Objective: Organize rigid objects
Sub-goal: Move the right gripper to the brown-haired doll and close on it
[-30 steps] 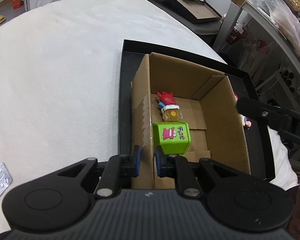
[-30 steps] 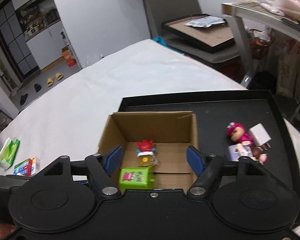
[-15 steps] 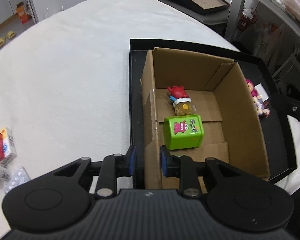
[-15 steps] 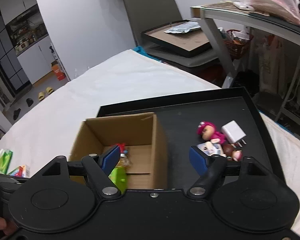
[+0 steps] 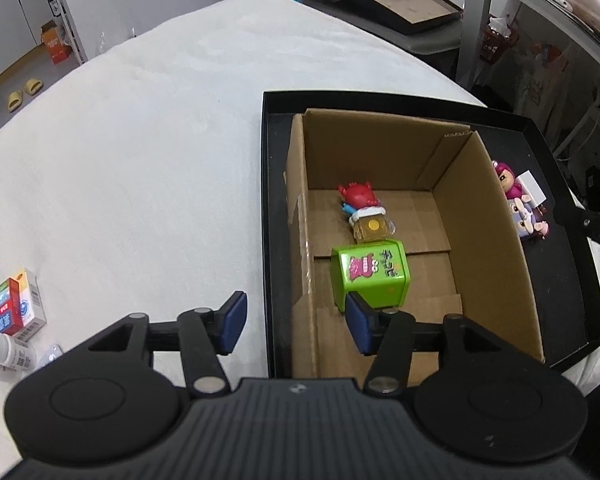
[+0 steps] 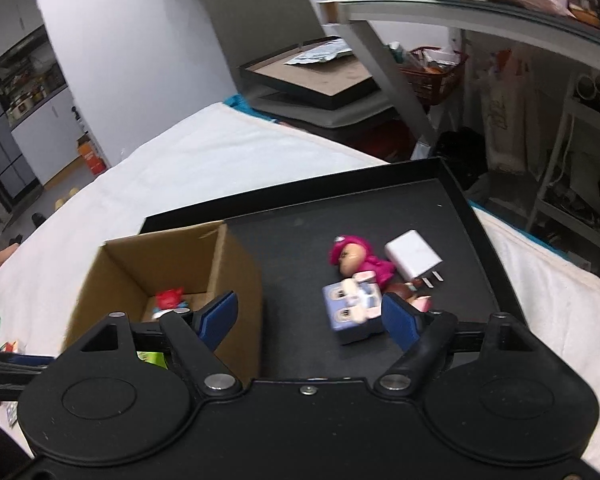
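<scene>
The left gripper (image 5: 294,322) tilts steeply down over the near left wall of the carton (image 5: 500,240), its jaws opening astride that wall without pressing it. The right gripper (image 6: 310,318) slants down over the black tray (image 6: 452,188), jaws opening, with nothing between the pads. A green box (image 5: 370,274) printed with a pink creature and Japanese-looking characters (too small to read) lies in the carton beside a red figure (image 5: 358,196). On the tray just beyond the right gripper sit a pale blue block (image 6: 352,308), a pink doll (image 6: 356,258) and a white charger (image 6: 414,254). Medicine packs (image 5: 14,310) lie on the white cloth (image 5: 140,140).
</scene>
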Tool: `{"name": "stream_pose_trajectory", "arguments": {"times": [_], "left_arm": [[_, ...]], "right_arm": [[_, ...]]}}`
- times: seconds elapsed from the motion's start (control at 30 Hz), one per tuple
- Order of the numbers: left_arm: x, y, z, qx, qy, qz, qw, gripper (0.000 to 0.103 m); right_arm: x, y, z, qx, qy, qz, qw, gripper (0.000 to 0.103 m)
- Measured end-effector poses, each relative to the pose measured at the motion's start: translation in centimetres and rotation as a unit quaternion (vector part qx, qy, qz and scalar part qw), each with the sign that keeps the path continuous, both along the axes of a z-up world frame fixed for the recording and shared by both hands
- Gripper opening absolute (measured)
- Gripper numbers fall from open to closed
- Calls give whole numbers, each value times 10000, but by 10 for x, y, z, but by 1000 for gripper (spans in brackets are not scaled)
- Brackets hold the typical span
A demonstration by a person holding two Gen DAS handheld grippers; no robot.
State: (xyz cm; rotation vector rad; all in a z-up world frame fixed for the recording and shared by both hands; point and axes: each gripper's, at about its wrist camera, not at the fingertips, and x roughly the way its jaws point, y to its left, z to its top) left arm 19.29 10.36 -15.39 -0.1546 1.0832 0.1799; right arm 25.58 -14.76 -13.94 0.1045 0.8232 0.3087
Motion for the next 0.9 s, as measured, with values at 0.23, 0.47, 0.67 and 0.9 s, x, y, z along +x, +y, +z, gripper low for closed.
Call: {"name": "stream_pose_trajectory", "arguments": {"times": [0.23,0.47,0.67,0.9], "left_arm": [[5,-9,1,174,-15,-68,9998,55],[10,-13,0,229,3,-35,9997,55],[17,-17,-4,304,71,-45,9995,55],[25,-19,-10,349,242,-3,9991,55]], "right_arm": [[11,-27,-24,66,99,-315,9994,78],[18,-46,-45,245,258,-666,9971,78],[30,-52,-58,309,311,-879,9952,78],[44,-61,-73,468,384,-1082,9923,75]]}}
